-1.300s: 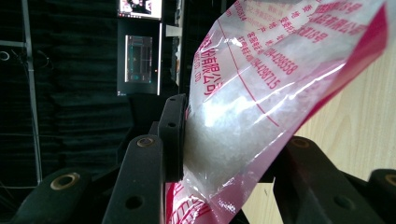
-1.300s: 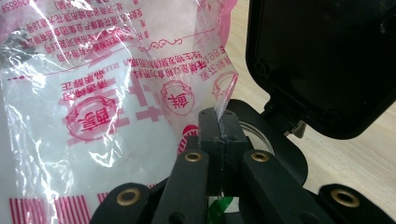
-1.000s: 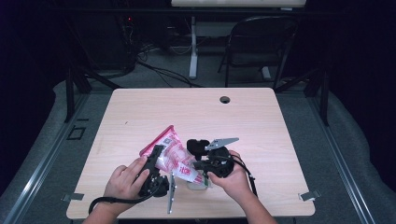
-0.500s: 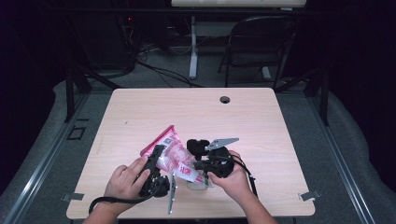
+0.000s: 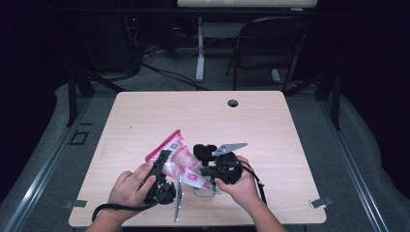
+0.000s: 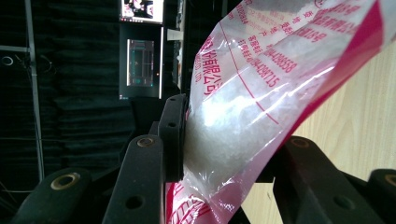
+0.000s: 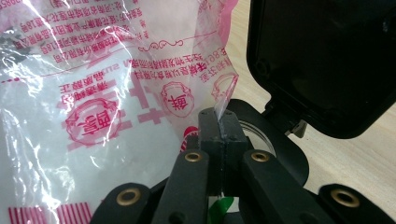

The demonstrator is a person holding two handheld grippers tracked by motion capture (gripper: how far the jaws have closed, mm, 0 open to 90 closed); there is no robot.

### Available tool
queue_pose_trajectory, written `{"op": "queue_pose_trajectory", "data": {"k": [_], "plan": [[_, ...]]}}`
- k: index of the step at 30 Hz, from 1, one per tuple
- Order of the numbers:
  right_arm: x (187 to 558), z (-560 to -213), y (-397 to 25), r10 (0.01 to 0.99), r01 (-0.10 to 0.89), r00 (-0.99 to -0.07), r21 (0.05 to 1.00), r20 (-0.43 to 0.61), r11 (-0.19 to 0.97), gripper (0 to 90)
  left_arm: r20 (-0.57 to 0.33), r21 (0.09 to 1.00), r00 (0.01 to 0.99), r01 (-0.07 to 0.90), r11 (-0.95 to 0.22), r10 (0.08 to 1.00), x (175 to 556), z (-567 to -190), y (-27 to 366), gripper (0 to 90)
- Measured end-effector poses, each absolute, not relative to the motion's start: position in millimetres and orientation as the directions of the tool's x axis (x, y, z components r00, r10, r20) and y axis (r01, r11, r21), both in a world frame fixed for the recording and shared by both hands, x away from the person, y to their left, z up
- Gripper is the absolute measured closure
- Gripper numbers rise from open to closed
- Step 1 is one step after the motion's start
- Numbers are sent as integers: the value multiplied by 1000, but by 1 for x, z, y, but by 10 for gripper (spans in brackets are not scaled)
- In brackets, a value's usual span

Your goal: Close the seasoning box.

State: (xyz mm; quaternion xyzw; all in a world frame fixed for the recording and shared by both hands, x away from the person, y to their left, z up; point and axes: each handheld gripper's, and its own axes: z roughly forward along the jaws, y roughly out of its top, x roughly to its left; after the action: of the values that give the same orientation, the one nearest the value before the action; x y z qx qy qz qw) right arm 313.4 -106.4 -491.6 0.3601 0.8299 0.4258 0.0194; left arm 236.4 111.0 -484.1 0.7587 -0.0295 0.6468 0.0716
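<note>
Basically: plastic bag [image 5: 178,162] w/ white granules, held over table [image 5: 270,125] near its front edge.
L gripper [image 5: 159,181] jaws pinch bag's filled body; R gripper [image 5: 212,170] jaws pressed together on thin clear corner. Small clear container [image 5: 205,189] sits under bag.

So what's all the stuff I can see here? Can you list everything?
Bag: one, clear plastic with pink-red print and edges, white grains inside, held over the near middle of the table between the two grippers.
Small clear container: one, see-through, on the table under the bag's low end; details too small to tell.
Table: one, light wood, with a dark round hole near its far edge.
Chair: one, black, on the floor beyond the table.
Cables: several, black, on the grey floor beyond the table.
Left gripper: one, black, jaws shut on the bag's filled part.
Right gripper: one, black, jaws shut on a corner of the bag.
Hands: two, at the near edge.
</note>
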Motion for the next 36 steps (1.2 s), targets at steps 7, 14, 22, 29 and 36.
{"op": "queue_pose_trajectory", "data": {"k": [7, 14, 22, 29, 36], "plan": [[313, -492, -106, 616, 582, -738, 723, 276, 373, 900, 986, 71, 161, -139, -988, 48, 236, -484, 111, 648], [313, -492, -106, 615, 581, -738, 723, 277, 372, 900, 986, 71, 158, -143, -987, 49, 236, -483, 110, 648], [313, -492, -107, 615, 582, -738, 724, 278, 371, 900, 986, 73, 157, -146, -987, 50, 237, -483, 110, 648], [313, -491, -107, 615, 581, -739, 724, 277, 373, 900, 986, 75, 162, -143, -987, 51, 236, -482, 109, 648], [314, -491, -107, 614, 580, -739, 725, 277, 372, 900, 986, 74, 158, -146, -986, 50, 236, -482, 109, 648]]}}
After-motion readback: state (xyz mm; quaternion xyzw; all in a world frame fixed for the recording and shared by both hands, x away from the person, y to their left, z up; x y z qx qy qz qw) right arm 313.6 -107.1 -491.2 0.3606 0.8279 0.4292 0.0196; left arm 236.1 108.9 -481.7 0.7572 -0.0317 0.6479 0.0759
